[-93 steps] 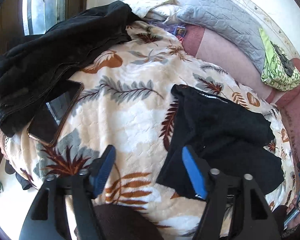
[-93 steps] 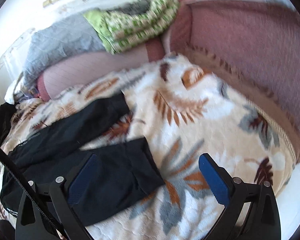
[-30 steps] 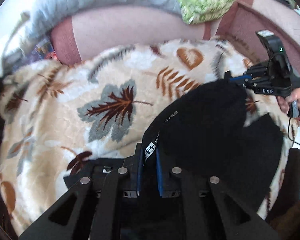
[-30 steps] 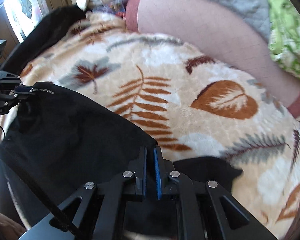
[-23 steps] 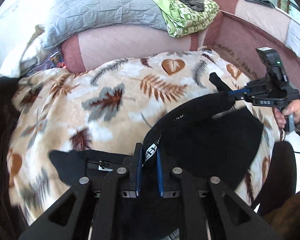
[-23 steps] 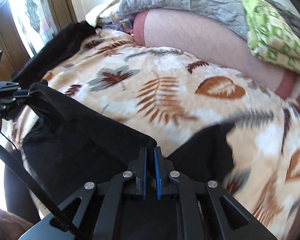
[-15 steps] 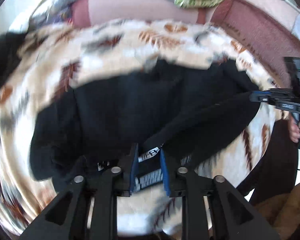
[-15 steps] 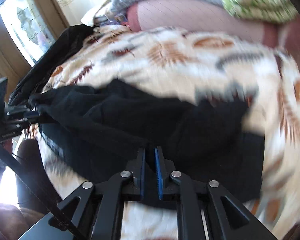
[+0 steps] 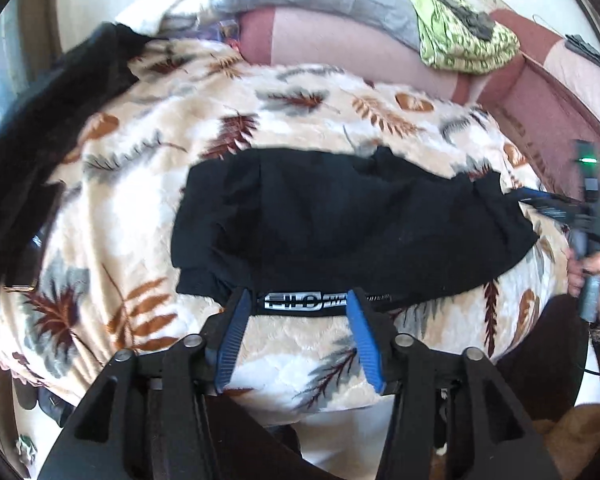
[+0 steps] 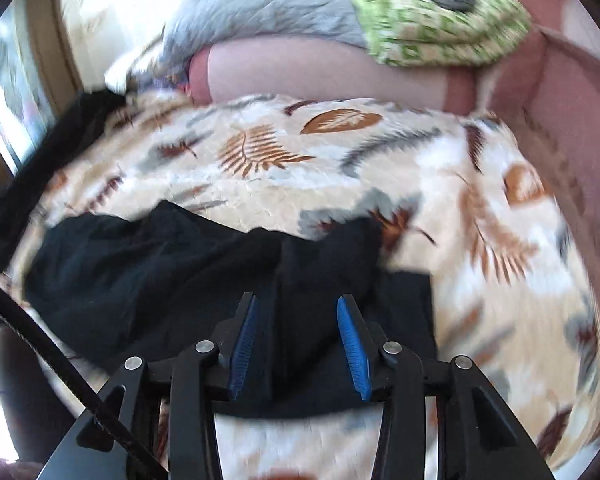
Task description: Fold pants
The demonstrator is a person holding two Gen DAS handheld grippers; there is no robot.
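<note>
- The left gripper [image 9: 296, 304] has its jaws opening, about half apart; the white-lettered waistband label [image 9: 296, 302] of the black pants [image 9: 340, 220] lies between the blue pads, which stand clear of the cloth on both sides.
- The right gripper [image 10: 298, 316] has its jaws opening to a similar gap; a ridge of the pants [image 10: 180, 272] lies between the pads, and they do not press on it.
- Just beyond both sets of jaws the pants lie spread in a wide, rumpled band across the bed, with one layer folded over another.
- In the left wrist view the right gripper [image 9: 556, 208] sits at the far right end of the pants, held by the person's hand [image 9: 598, 280].
- Under the pants is a plush cream blanket [image 9: 300, 92] printed with brown, rust and grey leaves, covering the whole bed.
- Left of the left jaws a second dark garment [image 9: 40, 128] is heaped along the bed's edge.
- Further out, beyond the blanket, a pink bolster [image 10: 332, 72] runs across the head of the bed.
- On the bolster rest a grey quilted cover [image 10: 260, 4] and a folded green patterned cloth [image 10: 440, 28].
- A maroon upholstered side [image 9: 548, 80] curves round to the right of the jaws.
- To the far left, a window [image 10: 8, 80] in a wooden frame lets in bright daylight.
</note>
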